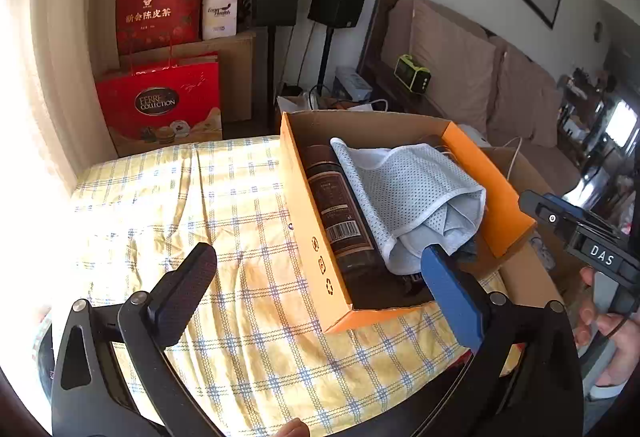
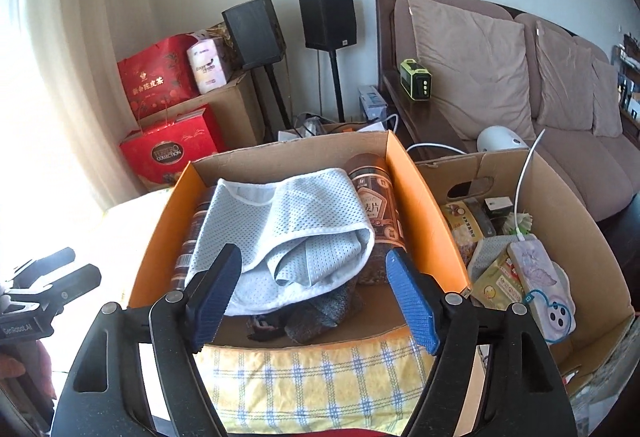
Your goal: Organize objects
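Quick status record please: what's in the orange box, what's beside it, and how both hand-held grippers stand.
surface: yellow checked cloth
orange box: open, on the cloth
in box: pale blue mesh garment lying over two brown jars
beside box: cardboard box with packets and a charger
left hand-held gripper: open, empty
right hand-held gripper: open, empty

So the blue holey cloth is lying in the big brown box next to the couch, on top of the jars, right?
Not quite. The blue holey cloth lies in the orange box on the checked bedspread, on top of the jars. The brown box beside it holds other things. The right wrist view shows it.
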Motion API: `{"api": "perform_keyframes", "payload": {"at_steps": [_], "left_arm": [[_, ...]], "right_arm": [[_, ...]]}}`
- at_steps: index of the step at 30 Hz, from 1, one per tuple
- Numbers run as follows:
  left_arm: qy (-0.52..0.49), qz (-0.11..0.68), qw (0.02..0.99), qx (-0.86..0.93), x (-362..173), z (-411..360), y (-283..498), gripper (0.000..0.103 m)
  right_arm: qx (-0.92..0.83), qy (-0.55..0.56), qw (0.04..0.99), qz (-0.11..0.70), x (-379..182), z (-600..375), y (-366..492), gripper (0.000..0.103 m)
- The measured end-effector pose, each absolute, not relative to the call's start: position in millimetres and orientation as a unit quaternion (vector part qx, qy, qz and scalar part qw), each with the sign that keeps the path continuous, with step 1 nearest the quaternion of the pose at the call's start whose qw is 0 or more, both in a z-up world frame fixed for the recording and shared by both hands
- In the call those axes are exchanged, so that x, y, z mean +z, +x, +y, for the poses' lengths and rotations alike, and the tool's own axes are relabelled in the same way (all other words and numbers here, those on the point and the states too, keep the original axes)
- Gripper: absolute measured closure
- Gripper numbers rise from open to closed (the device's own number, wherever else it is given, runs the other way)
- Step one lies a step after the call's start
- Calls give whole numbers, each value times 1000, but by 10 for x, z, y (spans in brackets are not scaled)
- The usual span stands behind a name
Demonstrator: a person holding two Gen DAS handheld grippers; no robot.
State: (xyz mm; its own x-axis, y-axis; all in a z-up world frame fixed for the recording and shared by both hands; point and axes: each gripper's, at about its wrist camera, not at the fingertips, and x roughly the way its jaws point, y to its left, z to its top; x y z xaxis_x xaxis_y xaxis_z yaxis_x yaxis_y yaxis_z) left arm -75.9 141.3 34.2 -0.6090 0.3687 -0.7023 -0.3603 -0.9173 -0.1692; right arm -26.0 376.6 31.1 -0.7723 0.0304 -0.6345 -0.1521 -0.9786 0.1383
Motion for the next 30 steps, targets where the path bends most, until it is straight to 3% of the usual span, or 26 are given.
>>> {"api": "perform_keyframes", "payload": {"at_steps": [10, 13, 30], "left_arm": [[-383, -2, 176, 907, 407, 1116, -496, 0], [-375, -3, 163, 913, 411, 1022, -410, 0], [-372, -39, 101, 922, 234, 386, -13, 0]], "right_arm": [[939, -331, 31, 84, 356, 3429, -51, 11], [942, -326, 32, 77, 375, 3338, 27, 0], [948, -312, 31, 51, 302, 2767, 412, 0]]}}
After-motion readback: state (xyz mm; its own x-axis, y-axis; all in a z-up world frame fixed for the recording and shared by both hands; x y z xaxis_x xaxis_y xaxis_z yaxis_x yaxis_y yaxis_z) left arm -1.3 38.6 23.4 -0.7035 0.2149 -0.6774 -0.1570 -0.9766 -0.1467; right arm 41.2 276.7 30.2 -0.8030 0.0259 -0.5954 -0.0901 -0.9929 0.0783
